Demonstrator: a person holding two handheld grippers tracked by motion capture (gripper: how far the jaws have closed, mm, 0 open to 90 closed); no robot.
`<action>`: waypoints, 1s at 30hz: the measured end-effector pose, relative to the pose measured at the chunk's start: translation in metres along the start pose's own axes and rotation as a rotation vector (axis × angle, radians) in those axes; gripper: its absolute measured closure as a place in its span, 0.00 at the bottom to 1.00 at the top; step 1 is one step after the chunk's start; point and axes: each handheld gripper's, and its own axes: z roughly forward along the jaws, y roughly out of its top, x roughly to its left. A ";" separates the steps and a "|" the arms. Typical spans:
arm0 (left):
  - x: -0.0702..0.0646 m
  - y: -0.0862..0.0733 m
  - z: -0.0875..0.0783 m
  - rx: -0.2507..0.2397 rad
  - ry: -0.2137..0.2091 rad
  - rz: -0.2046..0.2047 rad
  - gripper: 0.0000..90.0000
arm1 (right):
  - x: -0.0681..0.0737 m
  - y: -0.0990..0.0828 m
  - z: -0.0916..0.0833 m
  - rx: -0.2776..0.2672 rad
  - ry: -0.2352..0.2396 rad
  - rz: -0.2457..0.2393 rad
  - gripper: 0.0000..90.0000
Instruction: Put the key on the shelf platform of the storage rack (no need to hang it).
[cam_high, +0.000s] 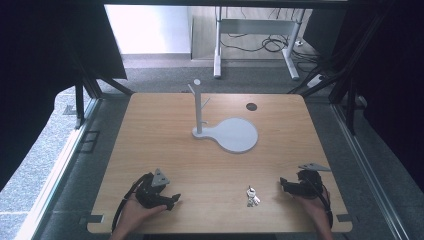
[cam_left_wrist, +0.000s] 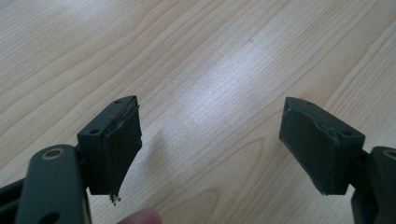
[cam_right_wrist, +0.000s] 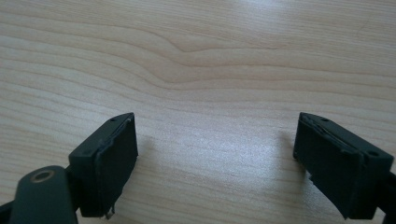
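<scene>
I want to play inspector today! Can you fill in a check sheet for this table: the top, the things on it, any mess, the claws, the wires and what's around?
Surface: wood table, bare and clean; a dark round hole near the far edge.
Job's things: grey stand upright on its round base, pegs bare; keys lying flat at the near edge, between the claws.
Clutter: nothing seen.
Claws: left claw and right claw both open, holding nothing, low over the table.
Cables: one trails from each claw along the wrist; loose cables on the floor beyond.
Surroundings: grey desk frame behind, dark curtains at both sides.
</scene>
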 end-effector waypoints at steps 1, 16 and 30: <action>0.000 0.000 0.000 0.000 -0.002 0.000 0.24 | 0.000 0.000 0.000 -0.001 0.001 -0.003 0.17; 0.002 0.000 -0.002 -0.011 0.001 -0.008 0.24 | -0.002 0.001 -0.003 -0.003 0.039 -0.024 0.27; 0.002 0.000 0.000 -0.007 -0.002 -0.008 0.24 | 0.002 0.006 -0.010 -0.031 0.081 -0.041 0.33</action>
